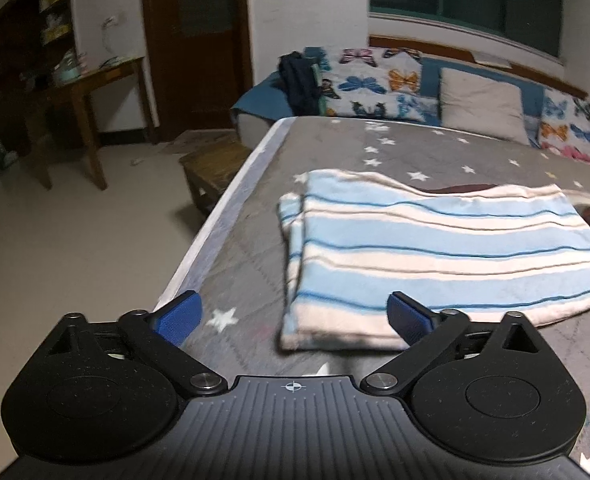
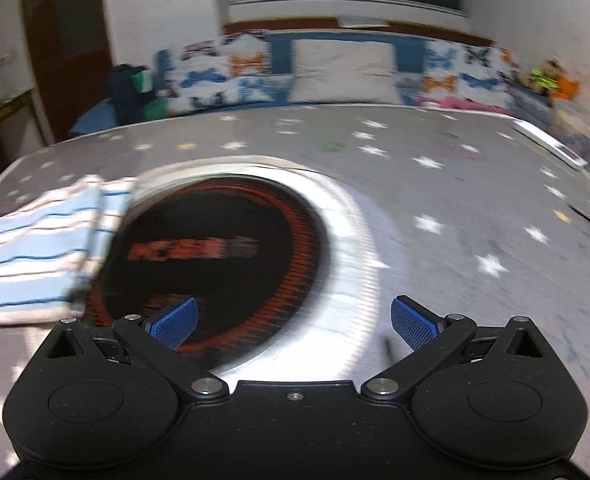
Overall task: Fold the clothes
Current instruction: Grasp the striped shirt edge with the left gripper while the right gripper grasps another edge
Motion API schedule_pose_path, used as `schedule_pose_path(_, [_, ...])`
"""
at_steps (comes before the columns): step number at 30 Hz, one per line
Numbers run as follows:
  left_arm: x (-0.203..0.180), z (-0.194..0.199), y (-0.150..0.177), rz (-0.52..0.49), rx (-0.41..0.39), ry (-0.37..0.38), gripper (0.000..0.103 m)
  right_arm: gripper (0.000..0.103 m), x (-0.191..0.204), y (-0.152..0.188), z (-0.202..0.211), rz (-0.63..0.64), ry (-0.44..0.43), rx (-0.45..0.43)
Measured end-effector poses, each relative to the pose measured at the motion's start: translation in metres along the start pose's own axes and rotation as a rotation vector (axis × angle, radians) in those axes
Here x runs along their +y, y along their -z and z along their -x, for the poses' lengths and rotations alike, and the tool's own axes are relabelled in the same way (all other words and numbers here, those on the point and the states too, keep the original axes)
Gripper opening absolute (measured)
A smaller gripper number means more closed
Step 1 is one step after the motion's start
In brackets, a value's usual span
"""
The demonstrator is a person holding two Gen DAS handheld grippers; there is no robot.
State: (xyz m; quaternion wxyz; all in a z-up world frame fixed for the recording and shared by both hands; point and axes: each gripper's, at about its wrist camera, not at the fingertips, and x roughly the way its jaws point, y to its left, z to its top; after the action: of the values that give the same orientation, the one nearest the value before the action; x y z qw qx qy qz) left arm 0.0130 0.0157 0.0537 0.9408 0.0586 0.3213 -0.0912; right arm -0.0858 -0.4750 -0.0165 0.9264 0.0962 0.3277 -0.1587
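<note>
Left gripper (image 1: 294, 316) jaws apart, nothing between; right gripper (image 2: 294, 322) likewise apart, empty, above round dark print (image 2: 215, 256); folded striped cloth (image 1: 435, 248) flat on star-patterned bed (image 1: 335, 140); butterfly pillows (image 1: 375, 84) beyond

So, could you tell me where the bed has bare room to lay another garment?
Bare starred sheet runs right of the round dark disc, up to the pillows. The left is crowded: the striped folded cloth overlaps the disc.
</note>
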Motion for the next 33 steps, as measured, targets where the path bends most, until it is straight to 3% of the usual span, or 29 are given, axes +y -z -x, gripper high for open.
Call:
schedule_pose_path(5, [-0.012,-0.012,-0.013,-0.043,0.017,0.028,0.079,0.103,0.034,-0.008,0.0,0.063,-0.121,0.01])
schedule_pose_path(10, [-0.023,-0.017,-0.017,-0.051,0.015,0.049,0.072,0.093,0.069,-0.018,-0.003,0.123,-0.209,0.014])
schedule_pose_path(17, [-0.044,-0.026,-0.021,-0.053,0.031,0.051,0.06,0.073,0.12,-0.037,-0.02,0.194,-0.267,0.047])
schedule_pose_path(20, [-0.042,-0.032,-0.019,-0.035,0.05,0.053,0.043,0.057,0.129,-0.033,-0.025,0.206,-0.286,0.068])
schedule_pose_path(22, [-0.04,-0.035,-0.018,-0.028,0.06,0.05,0.034,0.055,0.134,-0.031,-0.025,0.213,-0.288,0.072])
schedule_pose_path(23, [-0.039,-0.037,-0.017,-0.024,0.063,0.05,0.025,0.051,0.137,-0.03,-0.025,0.216,-0.286,0.072])
schedule_pose_path(24, [-0.038,-0.037,-0.016,-0.021,0.066,0.05,0.019,0.041,0.139,-0.029,-0.024,0.22,-0.285,0.072])
schedule_pose_path(26, [-0.036,-0.037,-0.014,-0.016,0.057,0.048,0.012,0.032,0.144,-0.027,-0.024,0.226,-0.283,0.073])
schedule_pose_path(33, [-0.029,-0.016,-0.012,0.006,-0.016,0.096,0.004,0.014,0.129,-0.027,-0.007,0.22,-0.317,0.031])
